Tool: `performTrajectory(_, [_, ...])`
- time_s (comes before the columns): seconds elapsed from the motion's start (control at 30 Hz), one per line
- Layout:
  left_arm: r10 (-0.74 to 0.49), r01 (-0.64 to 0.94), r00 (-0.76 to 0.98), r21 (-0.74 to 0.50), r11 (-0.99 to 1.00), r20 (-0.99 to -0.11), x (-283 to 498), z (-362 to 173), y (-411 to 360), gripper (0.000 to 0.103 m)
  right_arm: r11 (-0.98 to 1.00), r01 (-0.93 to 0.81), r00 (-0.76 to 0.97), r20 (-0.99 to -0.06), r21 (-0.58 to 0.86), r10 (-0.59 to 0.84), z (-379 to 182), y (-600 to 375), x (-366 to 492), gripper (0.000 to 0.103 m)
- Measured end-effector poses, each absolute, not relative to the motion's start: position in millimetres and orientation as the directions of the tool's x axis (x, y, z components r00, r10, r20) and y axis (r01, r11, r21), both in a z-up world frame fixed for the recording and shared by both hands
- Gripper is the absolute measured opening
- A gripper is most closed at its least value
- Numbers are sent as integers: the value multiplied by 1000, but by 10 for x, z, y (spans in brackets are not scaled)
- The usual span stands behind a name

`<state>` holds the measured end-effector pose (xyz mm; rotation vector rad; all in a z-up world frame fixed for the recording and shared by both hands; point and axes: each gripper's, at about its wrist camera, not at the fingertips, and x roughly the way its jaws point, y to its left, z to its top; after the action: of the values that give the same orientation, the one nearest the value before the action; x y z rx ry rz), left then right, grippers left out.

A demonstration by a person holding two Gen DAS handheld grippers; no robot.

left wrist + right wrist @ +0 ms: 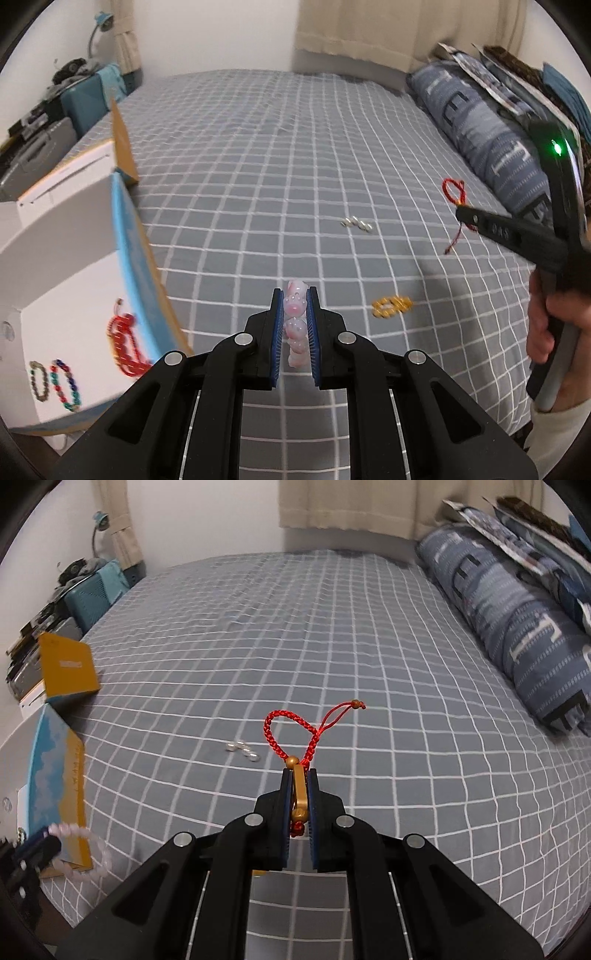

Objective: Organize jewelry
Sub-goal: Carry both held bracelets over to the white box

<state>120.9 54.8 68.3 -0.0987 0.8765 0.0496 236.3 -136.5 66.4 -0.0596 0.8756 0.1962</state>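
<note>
My left gripper (295, 295) is shut on a pink bead bracelet (295, 314) and holds it above the grey checked bed, just right of the open white box (66, 280). The bracelet also shows in the right wrist view (85, 853). The box holds a red bracelet (123, 343) and two dark bead bracelets (55, 380). My right gripper (298, 775) is shut on a red cord bracelet with a gold charm (295, 738); it also shows in the left wrist view (452, 192). A gold bracelet (391, 306) and silver beads (356, 223) lie on the bed.
The bed sheet (277, 147) stretches ahead. A blue patterned pillow (476, 122) lies along the right. The box's orange flap (123, 147) stands up at the left; cluttered shelves (44, 110) lie beyond it.
</note>
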Motion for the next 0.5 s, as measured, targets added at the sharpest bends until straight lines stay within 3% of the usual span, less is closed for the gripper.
performTrajectory(0.5, [62, -161, 706, -74, 984, -705, 947, 1234, 1047, 12, 946, -324, 665, -707, 17, 240, 1120, -477, 2085, 7])
